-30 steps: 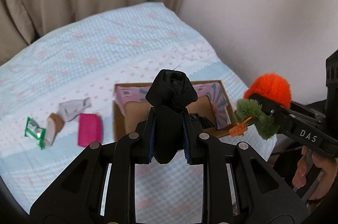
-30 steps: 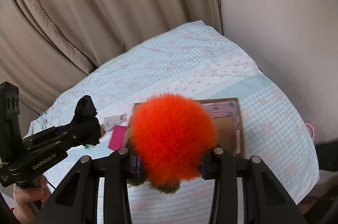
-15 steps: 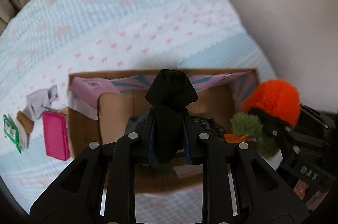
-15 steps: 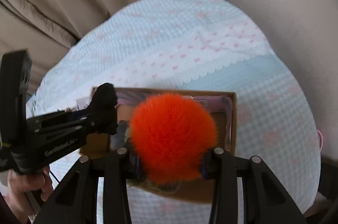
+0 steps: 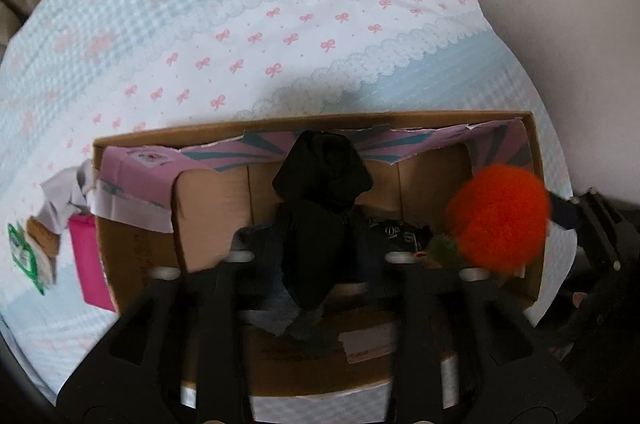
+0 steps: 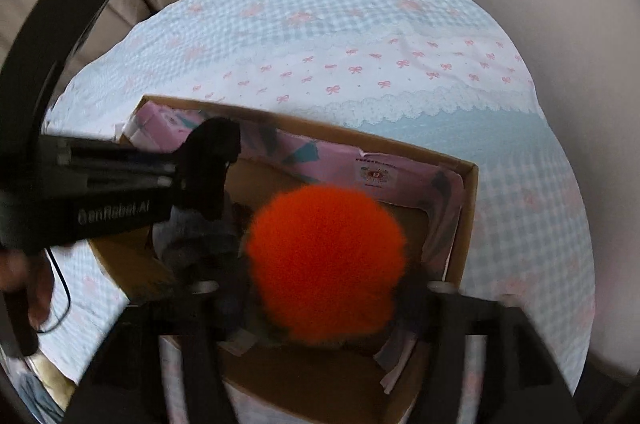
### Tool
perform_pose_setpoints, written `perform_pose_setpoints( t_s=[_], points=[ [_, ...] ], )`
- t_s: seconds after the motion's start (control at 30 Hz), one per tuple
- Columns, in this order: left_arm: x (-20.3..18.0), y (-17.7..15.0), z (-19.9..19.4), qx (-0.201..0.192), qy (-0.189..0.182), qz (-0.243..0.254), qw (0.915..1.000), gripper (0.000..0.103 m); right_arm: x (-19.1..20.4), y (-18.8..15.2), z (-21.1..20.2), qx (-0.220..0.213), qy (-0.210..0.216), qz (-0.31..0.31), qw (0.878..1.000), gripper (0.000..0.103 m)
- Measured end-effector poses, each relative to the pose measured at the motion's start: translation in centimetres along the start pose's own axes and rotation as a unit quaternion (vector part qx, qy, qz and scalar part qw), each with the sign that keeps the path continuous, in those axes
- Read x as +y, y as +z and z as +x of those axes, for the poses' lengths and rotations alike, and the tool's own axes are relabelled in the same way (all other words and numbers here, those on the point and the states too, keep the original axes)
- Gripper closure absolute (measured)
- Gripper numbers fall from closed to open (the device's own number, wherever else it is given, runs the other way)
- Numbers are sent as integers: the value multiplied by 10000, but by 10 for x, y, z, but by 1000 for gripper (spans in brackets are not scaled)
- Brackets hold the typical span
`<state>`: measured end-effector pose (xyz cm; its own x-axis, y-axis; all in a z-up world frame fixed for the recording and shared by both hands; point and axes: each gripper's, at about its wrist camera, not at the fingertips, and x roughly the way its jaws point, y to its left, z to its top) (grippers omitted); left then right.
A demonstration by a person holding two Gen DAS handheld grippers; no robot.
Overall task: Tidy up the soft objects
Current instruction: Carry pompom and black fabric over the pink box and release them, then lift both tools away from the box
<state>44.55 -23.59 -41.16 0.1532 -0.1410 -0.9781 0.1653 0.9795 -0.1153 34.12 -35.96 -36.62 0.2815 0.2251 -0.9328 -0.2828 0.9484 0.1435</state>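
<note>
The left gripper (image 5: 316,256) clamps a black cloth bundle (image 5: 320,191) over the cardboard box (image 5: 312,127); the right gripper (image 6: 320,288) pinches an orange pompom (image 6: 324,260) there too. Beyond lies the bed (image 5: 240,3).

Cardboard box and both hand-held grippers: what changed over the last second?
Both hand-held grippers came down from above the bed to over the cardboard box. The left one carried the black cloth over the box's middle; the right one brought the orange pom-pom toy over its right end. Nothing was let go. The box, pink pouch and green packet stayed put.
</note>
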Motion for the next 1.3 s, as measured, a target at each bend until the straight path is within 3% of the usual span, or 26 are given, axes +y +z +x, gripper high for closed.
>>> perform_pose_setpoints(
  t_s=[0.03,0.07,0.33,0.53,0.93,1.13,1.3],
  points=[
    [0,1,-1,8,35,18,10000,0,1,-3,-2,-46,38,-52,10000,4],
    [0,2,0,-36,45,-2,10000,0,2,-7,-3,-101,108,-77,9999,0],
    [7,-5,-3,1,-17,-151,9999,0,4,-21,-14,-224,177,31,9996,0],
    [5,-13,-29,-161,-7,-148,9998,0,12,-22,-36,-373,110,-38,9992,0],
    [-8,-47,-138,-989,85,106,9950,0,33,-19,-117,-792,-109,65,9968,0],
    [-5,-78,-203,-1612,173,72,9867,0,54,-18,-167,-981,-268,220,9946,0],
    [5,-122,-252,-2075,267,48,9779,0,80,-29,-200,-1193,-439,261,9915,0]
  ],
)
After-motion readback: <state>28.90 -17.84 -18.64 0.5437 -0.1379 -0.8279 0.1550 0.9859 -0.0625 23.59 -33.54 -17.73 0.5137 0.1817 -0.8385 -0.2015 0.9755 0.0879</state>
